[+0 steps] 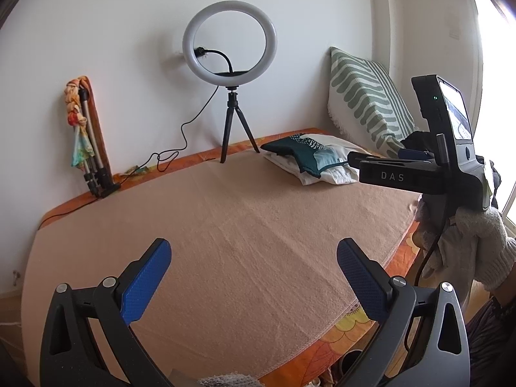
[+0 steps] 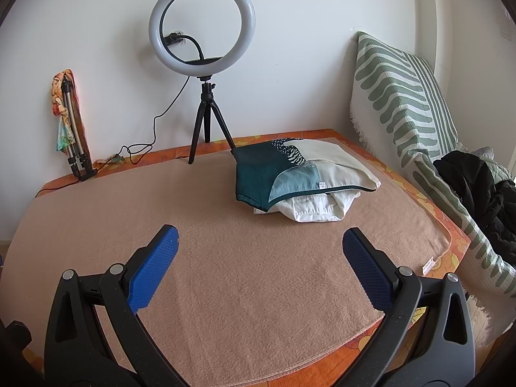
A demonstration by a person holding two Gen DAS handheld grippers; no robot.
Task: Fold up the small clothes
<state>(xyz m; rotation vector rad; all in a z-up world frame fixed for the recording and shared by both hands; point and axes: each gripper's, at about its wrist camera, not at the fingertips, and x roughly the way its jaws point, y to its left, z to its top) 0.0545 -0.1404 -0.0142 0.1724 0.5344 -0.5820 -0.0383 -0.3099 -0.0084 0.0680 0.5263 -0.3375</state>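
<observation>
Folded clothes (image 2: 300, 177) beside ring light (image 2: 201, 22) (both hand-held grippers (image 1: 253, 258) (image 2: 259, 245) spread, empty).

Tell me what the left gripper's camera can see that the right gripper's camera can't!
Only the left wrist view shows the right gripper from the side, with its lit screen and a hand in a white glove holding it.

Only the right wrist view shows the black jacket in full, heaped by the striped pillow.

Both show the ring light, the folded tripod against the wall, the teal and white clothes stacked on the tan blanket, and open blue fingers.
</observation>
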